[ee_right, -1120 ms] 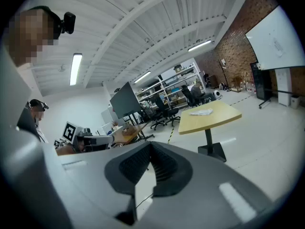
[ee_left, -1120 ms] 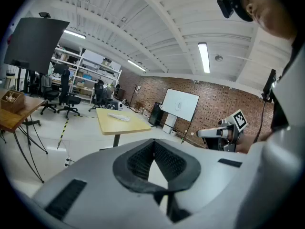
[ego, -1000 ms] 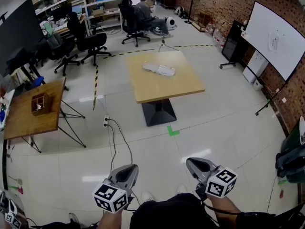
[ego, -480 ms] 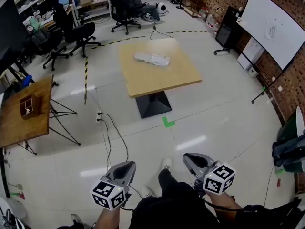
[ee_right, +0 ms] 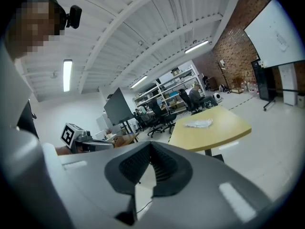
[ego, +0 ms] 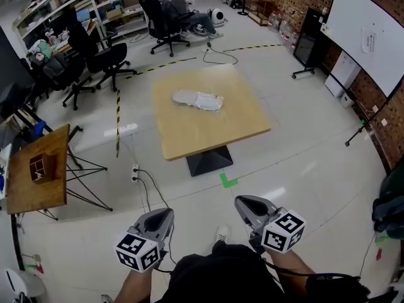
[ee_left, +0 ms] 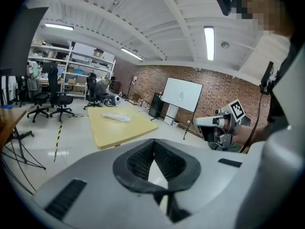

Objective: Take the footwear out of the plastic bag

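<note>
The plastic bag with the footwear inside lies flat on the far half of the square wooden table, a pale crumpled shape near the middle of the top's width, and well apart from both grippers, with a wide stretch of tiled floor between them and the table. The left gripper is held low by the person's body and points toward the table; its jaws are pressed together, the ribbed pads meeting at the tips, and nothing sits between them. The right gripper is held just beside it at much the same height, also aimed at the table, its jaws likewise closed on nothing. In the left gripper view the bag shows small, above and to the left of the closed jaws, while the right gripper appears off to that view's right side. In the right gripper view the bag lies above and to the right of the jaws, on the table top, and the left gripper shows at that view's left. A green tape mark sits on the floor between the table's black base and the grippers, and a cable trails across the tiles to the left of it
</note>
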`<state>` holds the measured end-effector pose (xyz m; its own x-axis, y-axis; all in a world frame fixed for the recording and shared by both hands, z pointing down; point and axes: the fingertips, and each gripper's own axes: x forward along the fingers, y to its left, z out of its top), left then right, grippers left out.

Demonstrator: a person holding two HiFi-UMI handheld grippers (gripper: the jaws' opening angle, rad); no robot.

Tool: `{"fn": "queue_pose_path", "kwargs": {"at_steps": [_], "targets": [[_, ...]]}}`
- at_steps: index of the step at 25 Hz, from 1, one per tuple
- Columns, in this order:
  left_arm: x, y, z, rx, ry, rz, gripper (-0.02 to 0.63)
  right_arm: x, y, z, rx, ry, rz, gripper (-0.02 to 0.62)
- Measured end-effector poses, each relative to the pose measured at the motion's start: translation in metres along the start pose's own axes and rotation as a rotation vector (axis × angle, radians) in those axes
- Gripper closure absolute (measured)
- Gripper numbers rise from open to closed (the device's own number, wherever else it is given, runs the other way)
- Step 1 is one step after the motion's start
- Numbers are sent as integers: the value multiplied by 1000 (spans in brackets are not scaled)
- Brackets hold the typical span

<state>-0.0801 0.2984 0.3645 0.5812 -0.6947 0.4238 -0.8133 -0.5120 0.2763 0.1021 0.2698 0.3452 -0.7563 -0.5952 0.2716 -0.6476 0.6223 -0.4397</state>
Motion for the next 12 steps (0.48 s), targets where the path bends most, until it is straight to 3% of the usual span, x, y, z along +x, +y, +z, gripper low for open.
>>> {"fn": "queue_pose_path", "kwargs": {"at_steps": [6, 12], "targets": [[69, 17, 38, 26, 9, 38, 600, 18, -59, 30, -21, 2, 25, 592], [109, 49, 43, 33, 83, 43, 600, 54, -98, 31, 8, 40, 21, 592]]}}
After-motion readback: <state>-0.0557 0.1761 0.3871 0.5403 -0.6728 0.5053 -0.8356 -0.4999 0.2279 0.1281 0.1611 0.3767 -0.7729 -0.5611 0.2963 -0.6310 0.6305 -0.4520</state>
